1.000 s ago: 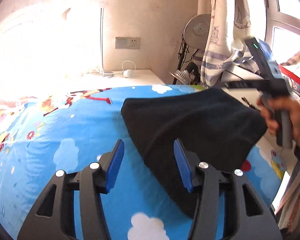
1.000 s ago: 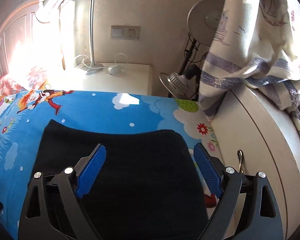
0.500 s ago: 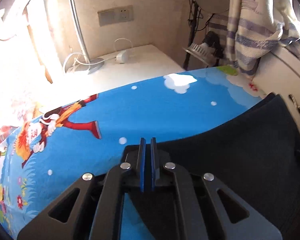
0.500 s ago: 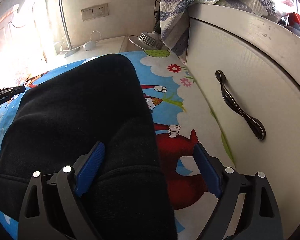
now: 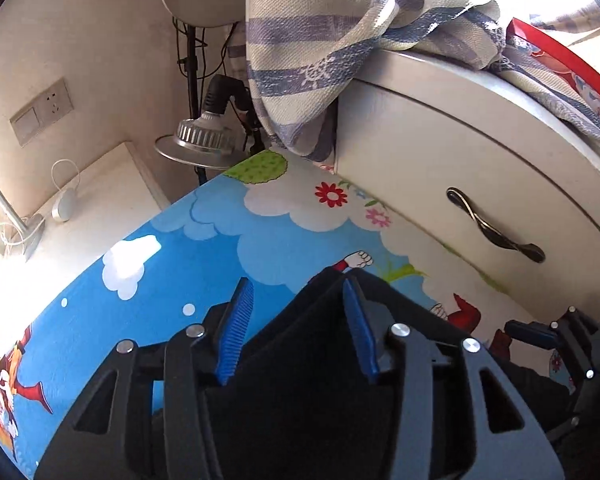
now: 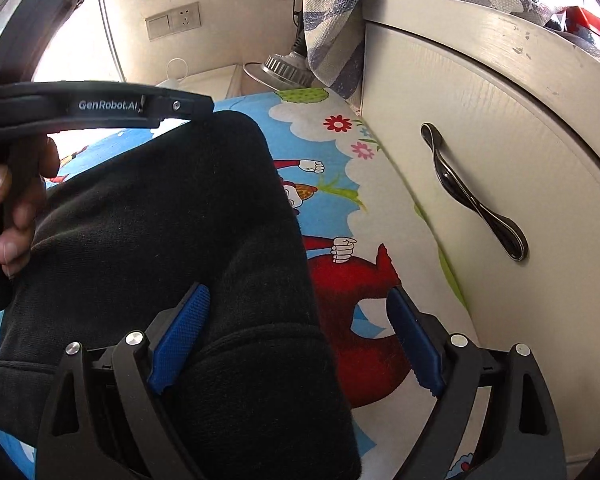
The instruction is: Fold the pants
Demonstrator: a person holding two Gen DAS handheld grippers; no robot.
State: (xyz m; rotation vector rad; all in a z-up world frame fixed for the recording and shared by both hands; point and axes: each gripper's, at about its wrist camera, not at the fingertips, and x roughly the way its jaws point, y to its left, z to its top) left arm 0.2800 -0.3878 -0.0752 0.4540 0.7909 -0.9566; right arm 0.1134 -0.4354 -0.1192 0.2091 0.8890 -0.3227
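Black fleecy fabric fills the lower part of both views — the pants (image 6: 172, 216) lie on the bed, on a bright blue cartoon sheet (image 5: 172, 248) printed with clouds, flowers and red figures. The cloth looks thick and soft, bunched into rounded folds, with a ribbed band showing near the bottom of the right wrist view. They sit close to the edge of the bed that runs along a white cabinet (image 6: 500, 128), with a strip of sheet between.

The left gripper (image 5: 296, 320) has its jaws spread apart, and a raised peak of the black fabric pokes up between the blue pads (image 5: 236, 324) — no pinch on it that I can see. In the right wrist view the same tool appears side-on above the far part of the pants, gripped by the person's left hand (image 6: 12, 196).

The right gripper (image 6: 296, 344) is wide open too; its left pad sits over the black cloth, its right pad over the sheet's red figure.

Beyond the bed: a striped curtain (image 5: 320, 40) draped over the cabinet top, a metal lamp (image 5: 204, 140), and a wall socket (image 6: 174, 20).
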